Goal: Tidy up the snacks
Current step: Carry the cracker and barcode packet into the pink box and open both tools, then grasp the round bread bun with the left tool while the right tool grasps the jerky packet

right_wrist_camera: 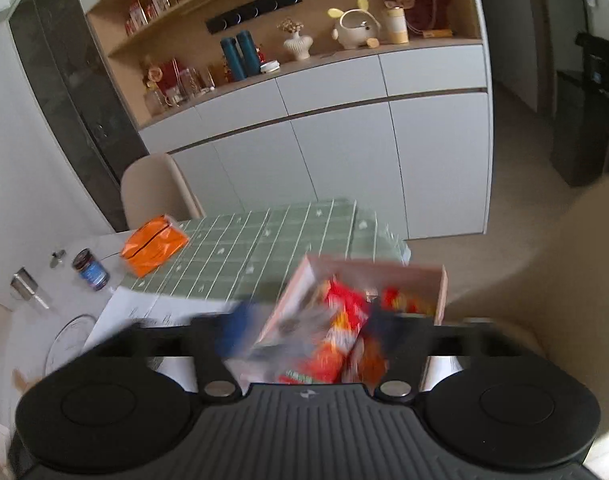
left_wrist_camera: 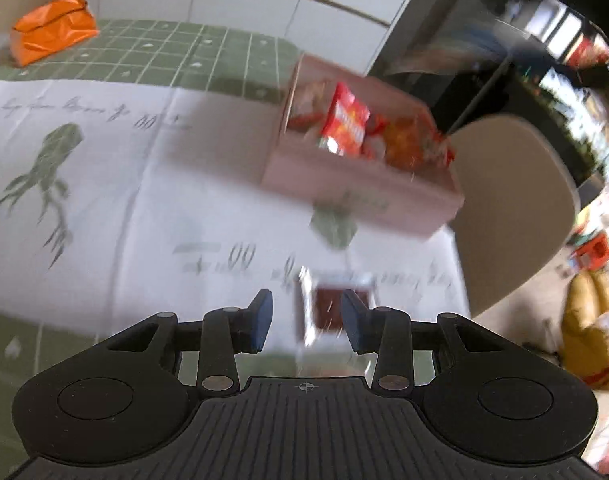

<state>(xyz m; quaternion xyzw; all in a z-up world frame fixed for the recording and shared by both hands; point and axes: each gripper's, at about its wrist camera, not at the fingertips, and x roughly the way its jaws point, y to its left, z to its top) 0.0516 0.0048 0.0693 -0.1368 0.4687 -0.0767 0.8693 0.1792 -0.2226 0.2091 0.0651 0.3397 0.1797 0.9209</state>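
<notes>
While snacks fill the pink box, orange packet apart, jar beyond.

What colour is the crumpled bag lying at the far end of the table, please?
The bag is bright orange; the right wrist view shows it best.

Left wrist view: mounted behind the fingers, looking steeply down, close over the worktop; pink box ahead to the right, orange packet at the far left. Heavy motion blur.

Right wrist view: set higher and shallower, directly above the pink box, facing the far white cabinets.

Shared: pink box, orange packet, green checked cloth, beige chair.
</notes>
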